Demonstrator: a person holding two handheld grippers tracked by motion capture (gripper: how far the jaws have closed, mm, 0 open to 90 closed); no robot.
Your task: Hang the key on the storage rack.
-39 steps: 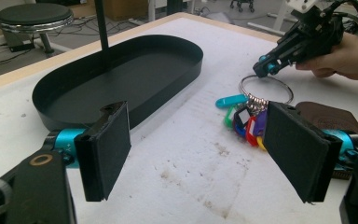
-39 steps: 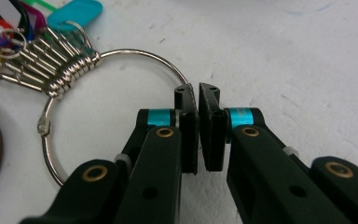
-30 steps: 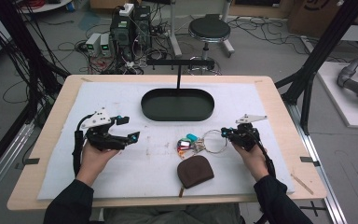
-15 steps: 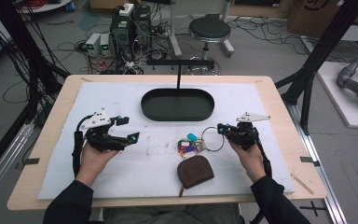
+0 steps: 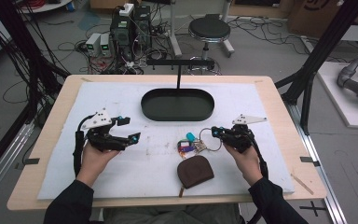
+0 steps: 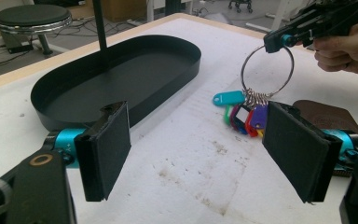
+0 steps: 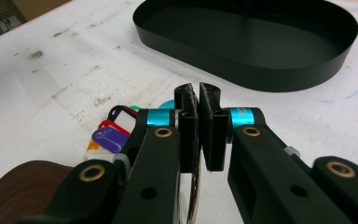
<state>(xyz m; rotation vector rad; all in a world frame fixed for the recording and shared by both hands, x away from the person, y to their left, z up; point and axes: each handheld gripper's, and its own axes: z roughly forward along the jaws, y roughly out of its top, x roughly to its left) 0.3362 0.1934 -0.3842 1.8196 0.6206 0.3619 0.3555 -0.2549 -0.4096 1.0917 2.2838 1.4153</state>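
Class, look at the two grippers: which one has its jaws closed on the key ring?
The right gripper pinches the metal key ring. The left gripper stands wide open over bare table, holding nothing.

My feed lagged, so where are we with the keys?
Done: right gripper is shut on the key ring. In hand: ring stands lifted, tags on the mat beside the pouch. Left gripper waits open. Probably left: carrying the keys to the empty tray.

One tray (image 5: 177,113), one pouch (image 5: 195,171), one key ring (image 5: 213,139).
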